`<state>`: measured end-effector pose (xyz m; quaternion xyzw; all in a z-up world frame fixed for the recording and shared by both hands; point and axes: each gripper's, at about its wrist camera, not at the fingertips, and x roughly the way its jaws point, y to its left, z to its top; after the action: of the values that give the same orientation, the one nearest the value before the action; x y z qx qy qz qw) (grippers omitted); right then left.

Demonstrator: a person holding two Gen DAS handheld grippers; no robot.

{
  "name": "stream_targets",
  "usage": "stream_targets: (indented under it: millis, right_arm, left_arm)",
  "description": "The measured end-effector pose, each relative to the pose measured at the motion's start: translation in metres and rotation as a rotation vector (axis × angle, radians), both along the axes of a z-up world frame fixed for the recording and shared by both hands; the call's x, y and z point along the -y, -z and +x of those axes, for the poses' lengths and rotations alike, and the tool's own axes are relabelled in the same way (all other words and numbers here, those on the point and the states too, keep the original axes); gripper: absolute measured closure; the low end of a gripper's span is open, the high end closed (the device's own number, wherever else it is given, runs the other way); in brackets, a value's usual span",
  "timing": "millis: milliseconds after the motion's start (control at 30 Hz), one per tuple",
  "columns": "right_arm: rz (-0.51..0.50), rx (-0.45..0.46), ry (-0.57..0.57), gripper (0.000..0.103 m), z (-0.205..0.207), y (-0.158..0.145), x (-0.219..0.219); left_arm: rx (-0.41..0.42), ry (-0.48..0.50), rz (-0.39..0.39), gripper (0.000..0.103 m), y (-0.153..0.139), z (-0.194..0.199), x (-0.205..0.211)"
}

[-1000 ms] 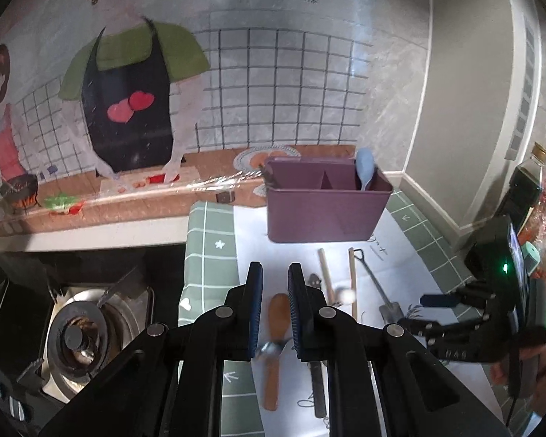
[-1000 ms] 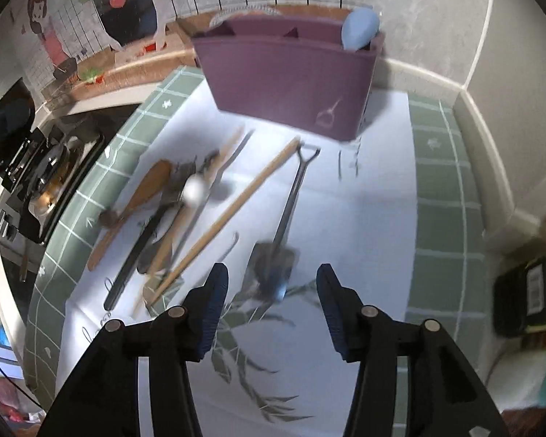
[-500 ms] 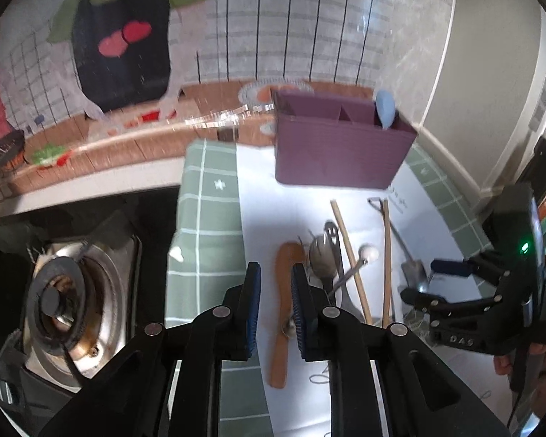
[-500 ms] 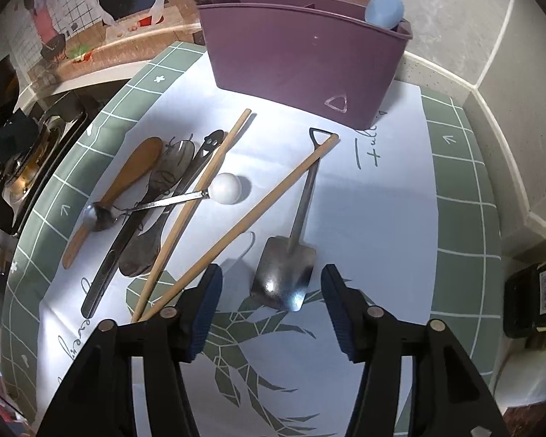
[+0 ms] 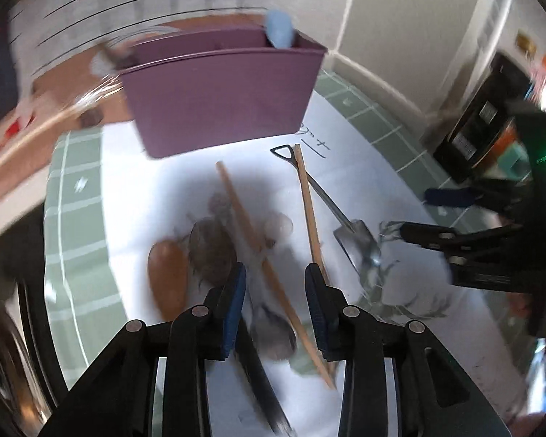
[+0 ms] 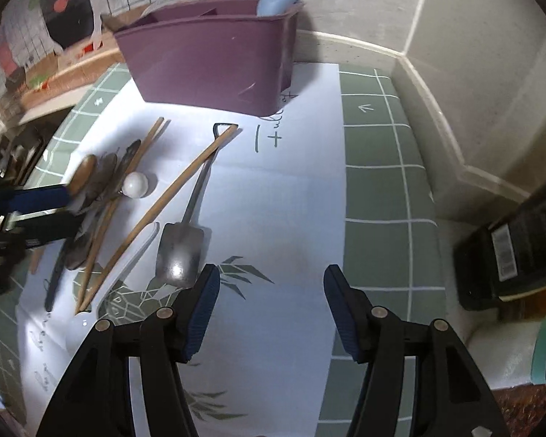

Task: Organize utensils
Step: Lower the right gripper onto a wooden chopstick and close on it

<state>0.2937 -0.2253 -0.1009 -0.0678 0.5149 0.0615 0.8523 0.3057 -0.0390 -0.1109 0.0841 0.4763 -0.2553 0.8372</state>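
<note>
A: Where are our utensils lying?
B: They are lying loose on the surface in front of the purple caddy (image 6: 214, 58): chopsticks (image 6: 178, 185), a shovel-shaped spoon (image 6: 180, 251), a wooden spoon (image 5: 167, 276).
A: And our claws?
B: Our left claw (image 5: 275, 291) has just been opening; we are straddling a chopstick without pinching it. Our right claw (image 6: 271, 309) is standing spread and empty, near the shovel spoon.
</note>
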Motion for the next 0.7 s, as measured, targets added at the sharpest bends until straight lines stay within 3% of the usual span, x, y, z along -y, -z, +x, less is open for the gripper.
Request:
stream_targets:
  millis: [100,200,300,533,700]
  right_arm:
    - [0.014,0.017,0.004,0.035,-0.005,-0.006,0.005]
    - [0.021,0.047,0.004,0.034,-0.01,-0.012,0.007]
    - [0.031,0.058,0.006,0.034,-0.013,-0.015,0.01]
    - [0.122,0.032,-0.026,0.034,-0.017,-0.019,0.006]
    - [0.093,0.067,-0.035,0.038,-0.006,-0.025,-0.007]
  left_arm:
    - [-0.011,0.037,0.054,0.068,0.007,0.016,0.015]
    - [-0.019,0.034,0.105,0.069,0.015,0.029,0.025]
    - [-0.035,0.016,0.108,0.069,0.02,0.038,0.032]
    - [-0.004,-0.045,0.058,0.074,0.017,0.037,0.036]
    - [0.059,-0.155,-0.033,0.075,-0.008,0.017,0.002]
